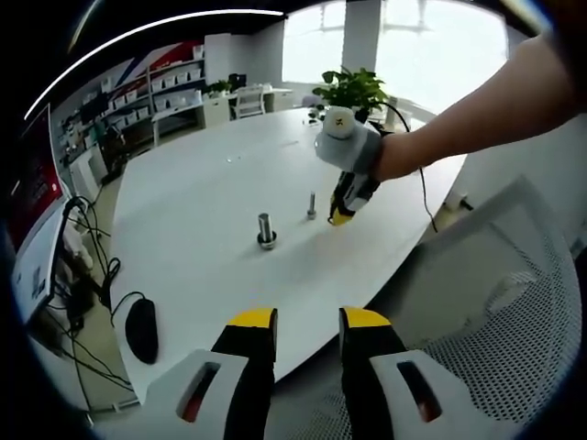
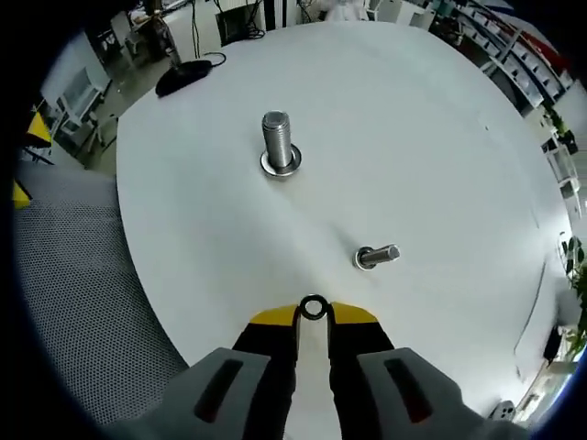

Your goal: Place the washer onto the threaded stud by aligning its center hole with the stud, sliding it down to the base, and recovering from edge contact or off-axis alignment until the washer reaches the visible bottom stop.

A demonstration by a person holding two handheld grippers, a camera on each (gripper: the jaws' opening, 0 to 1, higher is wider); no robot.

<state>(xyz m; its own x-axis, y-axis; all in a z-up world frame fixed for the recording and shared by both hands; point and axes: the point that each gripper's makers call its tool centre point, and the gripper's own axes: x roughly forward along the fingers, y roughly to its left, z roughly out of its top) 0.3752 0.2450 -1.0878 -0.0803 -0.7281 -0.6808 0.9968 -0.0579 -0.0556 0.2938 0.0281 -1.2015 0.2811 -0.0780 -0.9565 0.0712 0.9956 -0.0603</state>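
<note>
Right gripper view: yellow-tipped right gripper point(image 2: 313, 314) is pinching the small steel ring washer point(image 2: 313, 307) edgewise, keeping its hole exposed. It is hovering near the small threaded steel stud point(image 2: 376, 256). Left gripper point(image 1: 307, 323) is idling half-open, empty, well back from that stud.

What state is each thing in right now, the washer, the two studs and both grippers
washer: pinched at its edge between the right gripper's tips, not yet on any stud
large threaded stud: upright on the table, a washer already at its base
small threaded stud: standing on the table, bare
right gripper: shut on the washer
left gripper: open, holding nothing, at the table edge
computer mouse: resting on the table, cable attached
</note>
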